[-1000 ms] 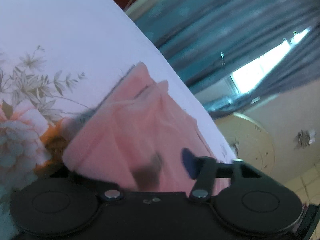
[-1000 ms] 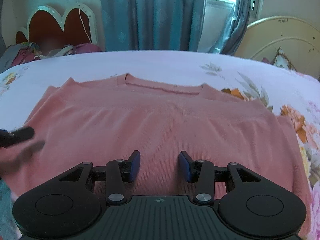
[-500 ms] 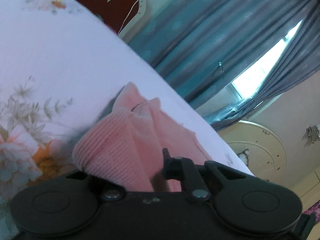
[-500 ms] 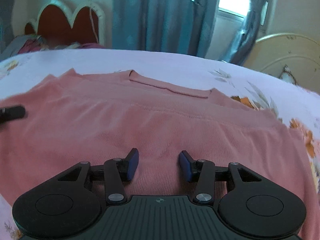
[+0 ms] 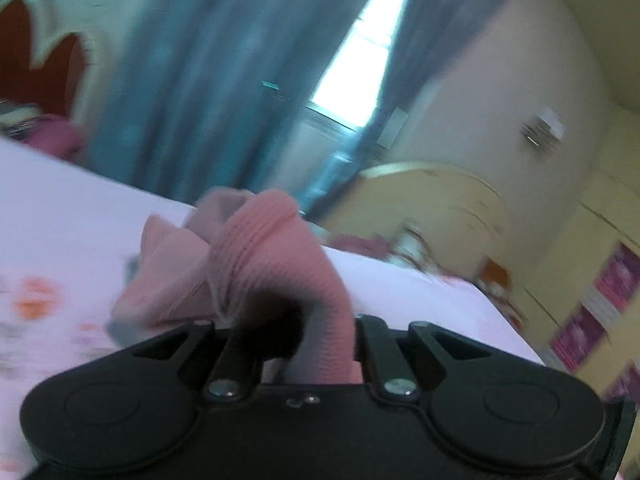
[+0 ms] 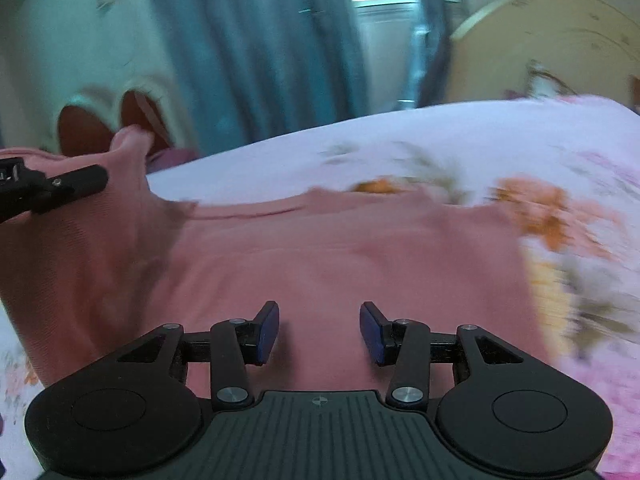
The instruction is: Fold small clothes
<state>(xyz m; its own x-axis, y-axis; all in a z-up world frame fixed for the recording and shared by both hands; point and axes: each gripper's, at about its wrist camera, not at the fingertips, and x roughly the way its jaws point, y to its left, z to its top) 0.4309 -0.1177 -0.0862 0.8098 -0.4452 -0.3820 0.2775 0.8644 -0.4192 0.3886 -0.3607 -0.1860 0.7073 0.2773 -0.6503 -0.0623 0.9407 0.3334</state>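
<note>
A: Pink sweater (image 6: 340, 256) is spread on the floral bedsheet (image 6: 400, 152), most of it flat right in front of the right gripper (image 6: 319, 330). That one's jaws stand apart w/ nothing between them, fabric just past the blue pads (image 6: 268, 332).

B: And the left gripper (image 5: 292, 336)?

A: Clamped tight on a bunched edge of the sweater (image 5: 276, 264), lifted off the sheet (image 5: 72, 216). From the right cam you see it at the far left (image 6: 52, 188), cloth rising up to it. Pics are blurry tho.
</note>
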